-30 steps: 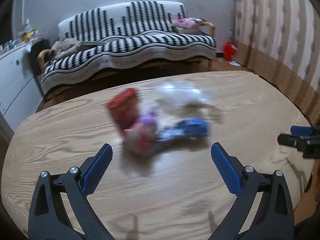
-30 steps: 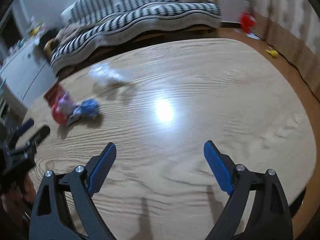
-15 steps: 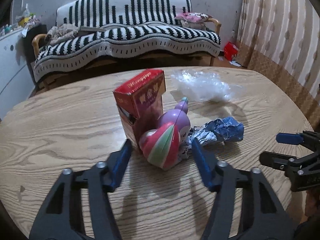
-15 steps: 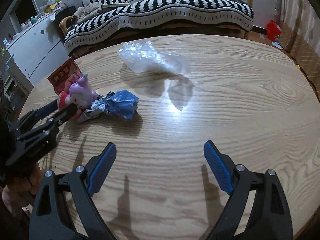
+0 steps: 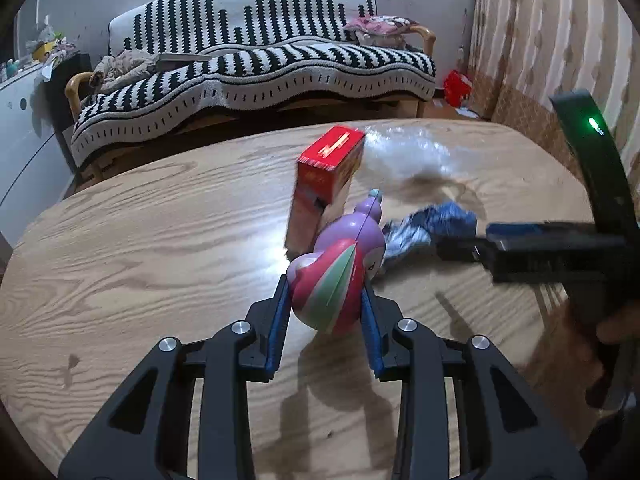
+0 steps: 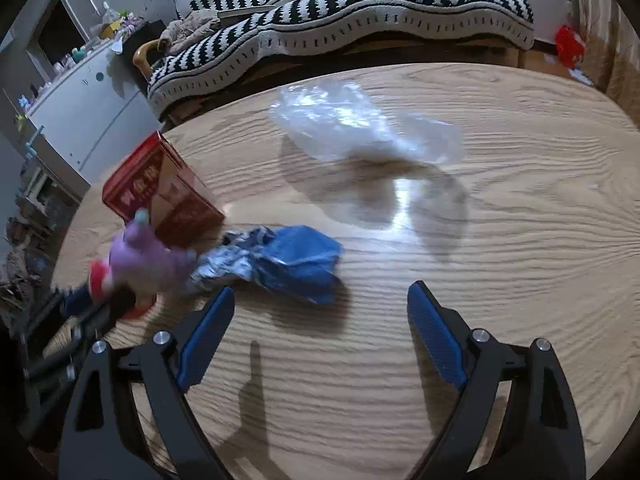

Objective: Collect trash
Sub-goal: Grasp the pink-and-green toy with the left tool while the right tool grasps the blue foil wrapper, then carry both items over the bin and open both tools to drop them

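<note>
Toy figure, purple with a pink, green and white striped base, sits between the blue pads of the left gripper; the jaws have just been closing, and both pads now press against the toy's sides, so the grip reads as clamped on it. Red carton stands upright just behind the toy, touching or nearly touching it. Crumpled blue-and-silver wrapper lies on the wooden table to the right of the toy, close beside it. Clear plastic bag lies farther back, near the carton's right side. Right gripper hovers over the table with its jaws spread wide and nothing between the pads; in its own view the wrapper lies just ahead of the left finger, not touched. Same view shows the toy blurred at the left, the carton behind it and the clear bag well beyond the wrapper. From the left wrist view the right gripper enters from the right edge, its tips just beside the wrapper; part of a hand shows on its handle. Striped sofa stands behind the table.
</note>
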A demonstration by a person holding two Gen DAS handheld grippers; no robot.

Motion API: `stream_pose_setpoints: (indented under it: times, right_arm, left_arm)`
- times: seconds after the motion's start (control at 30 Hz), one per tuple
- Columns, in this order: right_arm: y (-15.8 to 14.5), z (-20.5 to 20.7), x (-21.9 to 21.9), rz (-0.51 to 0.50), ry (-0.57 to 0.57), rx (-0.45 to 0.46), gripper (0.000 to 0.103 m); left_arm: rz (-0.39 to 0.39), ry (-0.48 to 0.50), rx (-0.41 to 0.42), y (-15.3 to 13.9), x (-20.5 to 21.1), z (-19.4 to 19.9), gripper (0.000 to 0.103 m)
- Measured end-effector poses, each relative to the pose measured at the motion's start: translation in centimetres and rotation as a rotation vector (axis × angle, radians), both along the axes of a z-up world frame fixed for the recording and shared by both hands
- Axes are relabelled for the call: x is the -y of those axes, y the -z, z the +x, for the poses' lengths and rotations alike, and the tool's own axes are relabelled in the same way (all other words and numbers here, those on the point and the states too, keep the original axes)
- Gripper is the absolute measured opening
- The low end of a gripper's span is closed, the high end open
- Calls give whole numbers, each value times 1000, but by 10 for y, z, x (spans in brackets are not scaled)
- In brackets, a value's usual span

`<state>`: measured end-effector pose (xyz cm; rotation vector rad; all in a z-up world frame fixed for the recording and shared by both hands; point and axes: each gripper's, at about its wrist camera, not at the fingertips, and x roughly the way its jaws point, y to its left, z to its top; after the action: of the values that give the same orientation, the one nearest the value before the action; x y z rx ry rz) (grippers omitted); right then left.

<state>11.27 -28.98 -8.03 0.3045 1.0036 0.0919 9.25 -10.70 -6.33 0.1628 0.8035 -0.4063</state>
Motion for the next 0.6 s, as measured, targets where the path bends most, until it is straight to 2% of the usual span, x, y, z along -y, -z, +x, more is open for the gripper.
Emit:
stream_pose_setpoints:
  times: [0.07, 0.13, 0.17, 0.2, 0.23, 0.37, 0.6]
  right_arm:
    - [2, 4, -2, 31, 8, 10, 86]
    - [2, 8, -3, 71, 17, 19, 79]
    - [2, 10, -4, 91, 18, 21, 66]
    - [3, 12, -4, 118, 16, 20, 44]
    - [5, 13, -5, 146, 12, 16, 39]
    - [-1, 7, -5, 186, 18, 34, 30]
    - [-34, -34, 22, 93, 39, 80, 29]
  left_arm:
    - [9, -11, -3, 1, -7, -4, 32]
    - [0, -26, -15, 0, -15, -5, 32]
    - [-3, -30, -16, 0, -18, -6, 32]
    - [-5, -35, -14, -2, -21, -7, 32]
    - [-7, -40, -9, -4, -24, -9, 32]
    - [-26, -51, -3, -13, -28, -13, 32]
    - [-49, -2, 20, -29, 5, -27, 32]
